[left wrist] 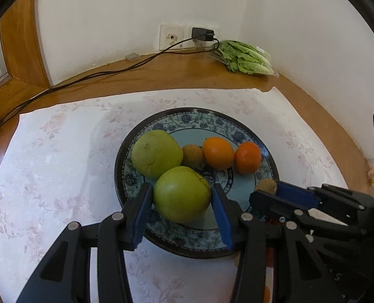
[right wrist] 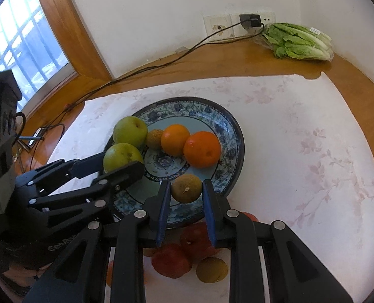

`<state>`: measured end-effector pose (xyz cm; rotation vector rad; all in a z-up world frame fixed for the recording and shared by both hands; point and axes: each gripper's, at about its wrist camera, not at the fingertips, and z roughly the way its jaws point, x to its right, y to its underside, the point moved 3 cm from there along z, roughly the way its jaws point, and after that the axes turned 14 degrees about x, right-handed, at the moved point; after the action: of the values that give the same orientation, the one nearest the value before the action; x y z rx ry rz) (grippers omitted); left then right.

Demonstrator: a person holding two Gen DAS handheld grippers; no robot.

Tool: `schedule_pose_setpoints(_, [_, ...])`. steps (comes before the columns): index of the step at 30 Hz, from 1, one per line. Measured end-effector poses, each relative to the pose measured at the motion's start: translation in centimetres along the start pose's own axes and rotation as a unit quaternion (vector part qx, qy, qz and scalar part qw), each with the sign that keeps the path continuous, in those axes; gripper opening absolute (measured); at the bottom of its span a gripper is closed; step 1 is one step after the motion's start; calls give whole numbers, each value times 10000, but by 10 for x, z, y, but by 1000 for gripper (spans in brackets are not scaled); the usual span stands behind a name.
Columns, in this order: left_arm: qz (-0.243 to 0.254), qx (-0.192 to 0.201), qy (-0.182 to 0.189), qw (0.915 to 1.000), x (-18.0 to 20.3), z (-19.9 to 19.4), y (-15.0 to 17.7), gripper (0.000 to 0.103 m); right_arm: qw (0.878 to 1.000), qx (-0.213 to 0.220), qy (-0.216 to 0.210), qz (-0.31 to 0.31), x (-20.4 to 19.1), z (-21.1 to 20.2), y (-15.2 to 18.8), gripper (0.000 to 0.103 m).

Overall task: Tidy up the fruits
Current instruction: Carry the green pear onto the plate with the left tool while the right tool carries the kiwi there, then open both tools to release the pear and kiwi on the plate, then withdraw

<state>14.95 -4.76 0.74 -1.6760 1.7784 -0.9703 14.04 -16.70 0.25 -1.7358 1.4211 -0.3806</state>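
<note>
Left tool grips green apple at its widest girth: firm, smooth, weighty. Right tool clamps small brown fruit: light, round, rollable.

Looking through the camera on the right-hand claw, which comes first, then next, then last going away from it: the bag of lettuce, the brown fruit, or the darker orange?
1. Brown fruit, between the right gripper's pads, at the plate's near edge.
2. Darker orange, mid-plate, just beyond.
3. Bag of lettuce, far right corner by the wall.
</note>
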Motion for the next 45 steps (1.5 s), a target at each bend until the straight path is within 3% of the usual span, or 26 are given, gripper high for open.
schedule_pose_setpoints(9, [-328,-205,210,9990,-5,9,3,49,9998,123,-129,72,4,1,1,26])
schedule_pose_setpoints(25, [-254,-90,69,9996,-5,1,2,50,9996,175,-181,90,4,2,3,26])
schedule_pose_setpoints(37, [-412,-28,210,9989,-12,-25,-4,54,9997,108,-195,56,-3,-15,1,48])
schedule_pose_setpoints(45, [-297,-84,329,9990,-1,-49,3,56,9997,178,-159,-51,-6,-40,4,49])
